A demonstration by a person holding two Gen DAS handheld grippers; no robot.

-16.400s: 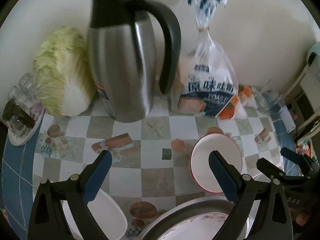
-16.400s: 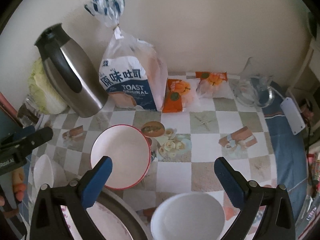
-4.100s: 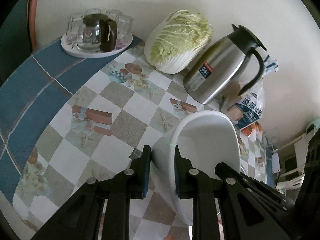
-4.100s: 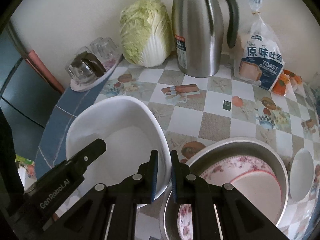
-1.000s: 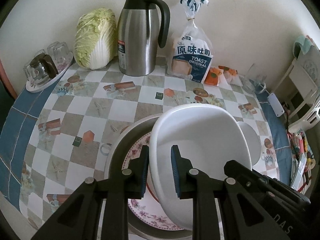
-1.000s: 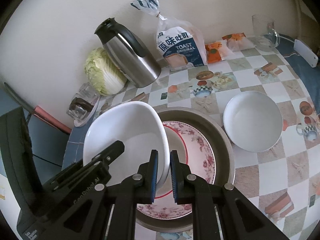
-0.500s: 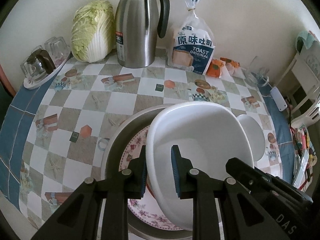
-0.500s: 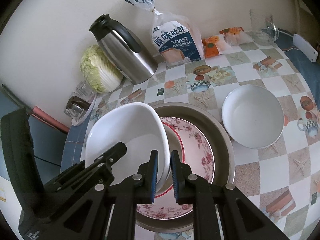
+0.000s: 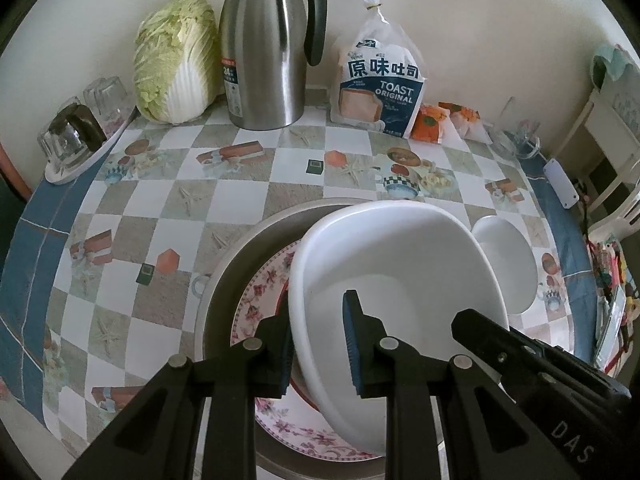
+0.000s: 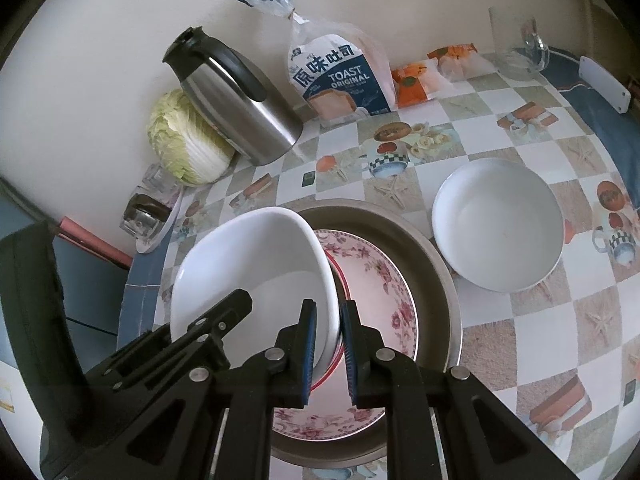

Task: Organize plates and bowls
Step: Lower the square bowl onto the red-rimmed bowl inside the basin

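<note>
I hold the large white bowl point(image 9: 400, 276) by its rim with both tongs, left gripper point(image 9: 318, 346) and right gripper point(image 10: 329, 350) each clamped on it, tilted over the floral plate point(image 10: 384, 280) in the metal basin point(image 10: 436, 264). A smaller white bowl point(image 10: 498, 224) sits just right of the basin. Along the wall stand cabbage point(image 9: 176, 60), steel jug point(image 9: 264, 48) and toast bag point(image 9: 380, 84).
</note>
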